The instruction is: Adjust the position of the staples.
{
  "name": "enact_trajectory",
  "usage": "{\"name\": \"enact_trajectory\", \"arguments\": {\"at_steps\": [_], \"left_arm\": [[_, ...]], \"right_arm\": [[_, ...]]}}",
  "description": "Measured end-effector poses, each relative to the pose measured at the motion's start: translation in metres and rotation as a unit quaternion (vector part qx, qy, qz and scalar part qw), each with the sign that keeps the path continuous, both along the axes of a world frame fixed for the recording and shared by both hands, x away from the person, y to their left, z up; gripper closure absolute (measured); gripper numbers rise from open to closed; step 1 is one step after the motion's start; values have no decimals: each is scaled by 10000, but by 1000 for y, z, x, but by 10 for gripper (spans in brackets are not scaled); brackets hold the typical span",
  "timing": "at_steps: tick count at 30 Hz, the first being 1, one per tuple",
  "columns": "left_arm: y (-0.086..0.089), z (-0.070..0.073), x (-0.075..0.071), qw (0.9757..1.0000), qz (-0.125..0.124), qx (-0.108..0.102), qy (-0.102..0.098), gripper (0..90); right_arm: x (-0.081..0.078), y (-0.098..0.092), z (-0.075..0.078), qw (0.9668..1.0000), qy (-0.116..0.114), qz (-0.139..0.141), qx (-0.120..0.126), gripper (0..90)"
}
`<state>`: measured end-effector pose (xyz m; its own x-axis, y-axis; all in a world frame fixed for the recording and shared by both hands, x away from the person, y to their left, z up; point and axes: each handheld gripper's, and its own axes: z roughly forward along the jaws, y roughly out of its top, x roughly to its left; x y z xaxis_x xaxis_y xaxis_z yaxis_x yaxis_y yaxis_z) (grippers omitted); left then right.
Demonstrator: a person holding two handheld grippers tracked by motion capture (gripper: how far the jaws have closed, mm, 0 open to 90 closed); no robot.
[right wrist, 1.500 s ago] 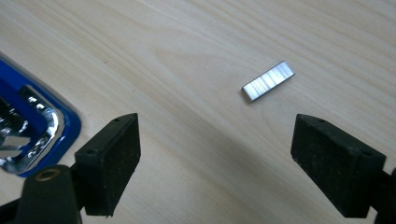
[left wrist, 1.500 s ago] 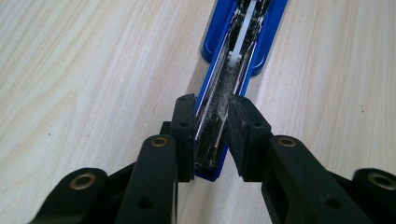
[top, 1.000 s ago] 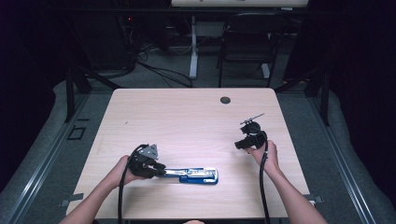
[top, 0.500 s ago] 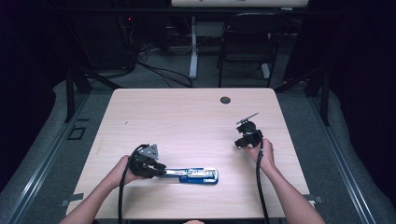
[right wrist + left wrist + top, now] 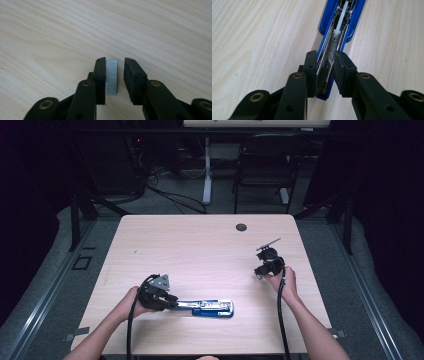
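The left gripper [image 5: 172,301], held low at the near left by the left hand [image 5: 131,302], had its jaws clamped, while the right gripper [image 5: 258,272], held by the right hand [image 5: 283,281] at the right, had its jaws slightly apart.

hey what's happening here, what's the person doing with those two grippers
A person at a wooden table works a gripper in each hand. The left gripper is shut on the rear end of an opened blue stapler, its metal channel exposed. The right gripper, off to the table's right side, has its jaws around a small strip of staples; the strip sits against one jaw with a gap to the other, so it is not clamped. It looks like a stapler refill, staples not yet loaded.
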<state>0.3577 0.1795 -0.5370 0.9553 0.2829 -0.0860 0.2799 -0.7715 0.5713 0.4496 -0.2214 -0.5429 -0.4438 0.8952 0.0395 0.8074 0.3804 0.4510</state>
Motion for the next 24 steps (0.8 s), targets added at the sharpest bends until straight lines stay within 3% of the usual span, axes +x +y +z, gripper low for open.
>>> {"name": "enact_trajectory", "arguments": {"at_steps": [5,6,7,14,15,16,24], "left_arm": [[0,0,-1,10000,18,-2,-16,731],[0,0,-1,10000,15,-7,-19,731],[0,0,-1,10000,17,-5,-18,731],[-1,0,0,10000,14,-8,-6,731],[-1,1,-1,9999,43,90,-65,731],[-1,0,0,10000,8,-13,-12,731],[-1,1,-1,10000,9,0,-30,732]], "right_arm": [[5,1,-2,10000,-70,-8,-28,715],[5,2,-4,9999,-113,-84,64,716],[6,2,-3,10000,-37,-6,-21,716],[10,6,-7,10000,-21,-4,-13,733],[11,6,-8,10000,-15,12,14,741],[11,7,-9,10000,15,35,-64,741],[10,8,-10,10000,-1,2,-8,786]]}}
